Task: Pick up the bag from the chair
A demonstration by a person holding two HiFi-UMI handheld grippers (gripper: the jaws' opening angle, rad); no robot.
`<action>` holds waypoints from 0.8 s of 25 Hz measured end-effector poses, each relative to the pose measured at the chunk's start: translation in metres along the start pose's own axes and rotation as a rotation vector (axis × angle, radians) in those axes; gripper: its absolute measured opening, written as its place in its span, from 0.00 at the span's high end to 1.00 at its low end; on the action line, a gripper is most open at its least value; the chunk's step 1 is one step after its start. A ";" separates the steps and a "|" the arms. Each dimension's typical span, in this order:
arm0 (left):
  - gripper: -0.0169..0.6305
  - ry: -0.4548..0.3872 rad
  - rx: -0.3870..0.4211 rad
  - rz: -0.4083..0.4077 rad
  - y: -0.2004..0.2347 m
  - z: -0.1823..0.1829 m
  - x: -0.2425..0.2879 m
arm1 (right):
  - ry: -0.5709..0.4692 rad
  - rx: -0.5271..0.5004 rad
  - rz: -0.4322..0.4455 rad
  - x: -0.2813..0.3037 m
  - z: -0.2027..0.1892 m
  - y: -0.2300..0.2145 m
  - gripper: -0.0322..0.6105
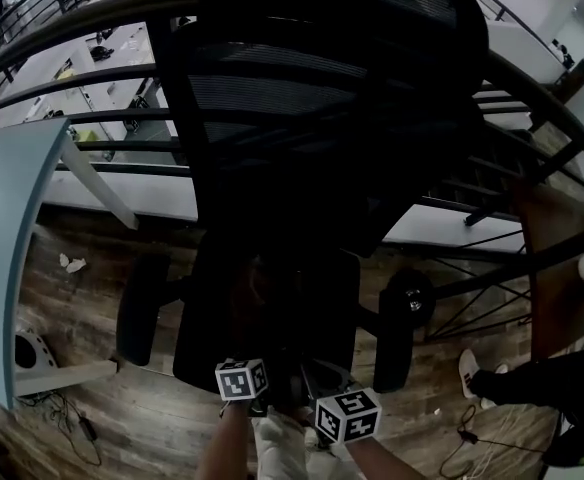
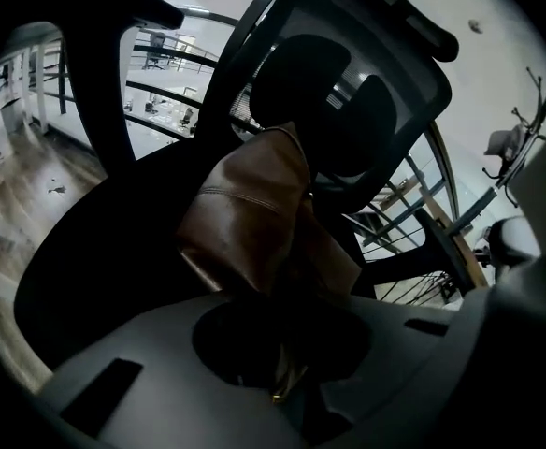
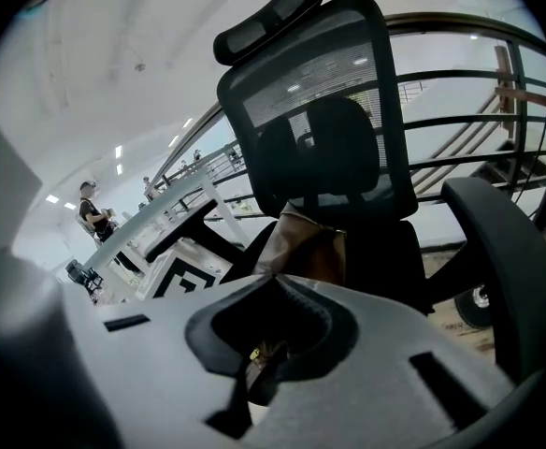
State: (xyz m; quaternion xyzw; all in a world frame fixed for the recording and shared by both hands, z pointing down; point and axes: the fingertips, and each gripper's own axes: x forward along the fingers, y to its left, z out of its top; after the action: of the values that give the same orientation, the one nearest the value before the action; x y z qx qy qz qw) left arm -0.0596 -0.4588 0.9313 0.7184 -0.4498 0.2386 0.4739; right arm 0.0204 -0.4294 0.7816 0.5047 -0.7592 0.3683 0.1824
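Note:
A brown leather bag [image 2: 254, 213] stands upright on the seat of a black mesh office chair [image 1: 322, 118], leaning against the backrest. The right gripper view also shows the bag [image 3: 306, 241] against the backrest. In the head view it is lost in the dark of the seat. Both grippers are at the seat's front edge, side by side. My left gripper [image 2: 282, 382] is shut on a dark bag strap with a gold fitting. My right gripper [image 3: 254, 363] is shut on a strap with gold hardware too. Their marker cubes show at the bottom, the left gripper [image 1: 242, 379] and the right gripper [image 1: 348, 414].
A pale desk [image 1: 2, 248] stands at the left, a black railing [image 1: 92, 118] behind the chair. The armrests [image 1: 137, 308] flank the seat. A person's shoe [image 1: 469, 373] and cables lie on the wood floor at the right. A person [image 3: 93, 215] stands far off.

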 end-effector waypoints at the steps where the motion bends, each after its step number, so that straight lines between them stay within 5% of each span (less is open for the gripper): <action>1: 0.94 -0.006 0.010 0.000 -0.003 0.002 -0.003 | 0.000 -0.001 0.000 0.000 0.000 0.000 0.95; 20: 0.95 -0.205 0.107 -0.106 -0.108 0.041 -0.118 | -0.040 -0.049 0.013 -0.065 0.029 0.011 0.95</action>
State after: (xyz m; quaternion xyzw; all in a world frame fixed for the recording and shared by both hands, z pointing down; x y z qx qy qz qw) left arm -0.0258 -0.4305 0.7721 0.7860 -0.4441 0.1620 0.3983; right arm 0.0410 -0.4079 0.7164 0.5026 -0.7745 0.3408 0.1770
